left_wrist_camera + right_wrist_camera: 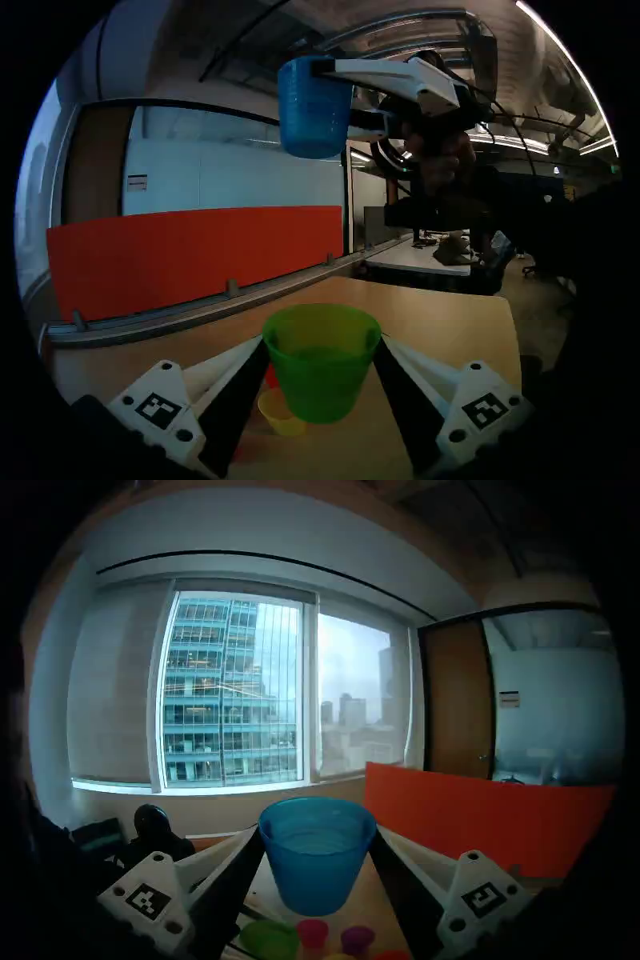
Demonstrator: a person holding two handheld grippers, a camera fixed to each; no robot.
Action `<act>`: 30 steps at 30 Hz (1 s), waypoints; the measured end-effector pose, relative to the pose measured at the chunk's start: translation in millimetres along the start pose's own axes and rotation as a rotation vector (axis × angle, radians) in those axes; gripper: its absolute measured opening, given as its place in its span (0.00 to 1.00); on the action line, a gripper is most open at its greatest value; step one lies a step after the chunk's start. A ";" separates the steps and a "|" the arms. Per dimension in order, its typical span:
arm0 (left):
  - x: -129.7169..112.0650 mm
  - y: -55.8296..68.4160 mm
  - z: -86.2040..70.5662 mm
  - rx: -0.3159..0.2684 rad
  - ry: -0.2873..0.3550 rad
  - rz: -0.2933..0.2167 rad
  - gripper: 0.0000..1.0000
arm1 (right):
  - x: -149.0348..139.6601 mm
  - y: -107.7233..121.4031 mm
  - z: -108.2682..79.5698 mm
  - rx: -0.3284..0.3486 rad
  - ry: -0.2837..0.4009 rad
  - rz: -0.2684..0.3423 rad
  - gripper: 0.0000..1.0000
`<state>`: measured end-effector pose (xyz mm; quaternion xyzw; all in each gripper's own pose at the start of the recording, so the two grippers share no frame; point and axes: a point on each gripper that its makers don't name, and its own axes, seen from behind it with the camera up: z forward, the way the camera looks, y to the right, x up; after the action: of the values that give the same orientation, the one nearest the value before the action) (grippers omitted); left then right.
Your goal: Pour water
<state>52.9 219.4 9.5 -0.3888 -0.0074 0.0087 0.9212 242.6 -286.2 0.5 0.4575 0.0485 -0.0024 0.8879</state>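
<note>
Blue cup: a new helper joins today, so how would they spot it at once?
Start at the big window with towers outside, then look just below it. The blue cup sits clamped in the right claw. It is the only blue one; the left claw holds a green cup.

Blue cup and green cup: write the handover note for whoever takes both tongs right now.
Left tongs: shut on the green cup, upright over the wooden table.
Right tongs: shut on the blue cup, upright, held higher than the green one; it seems to hold water.
Done: both cups gripped.
Left: bring blue over green, tip it, pour.
</note>
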 end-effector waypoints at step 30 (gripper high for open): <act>-7.0 -6.2 -14.1 0.040 -0.035 0.019 0.85 | -51.1 26.3 -65.4 -0.101 -0.046 -0.037 0.91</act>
<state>46.2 204.8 4.1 -0.3704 -0.0196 0.0243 0.9284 187.5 -219.8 -11.4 0.4110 0.0367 -0.0269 0.9105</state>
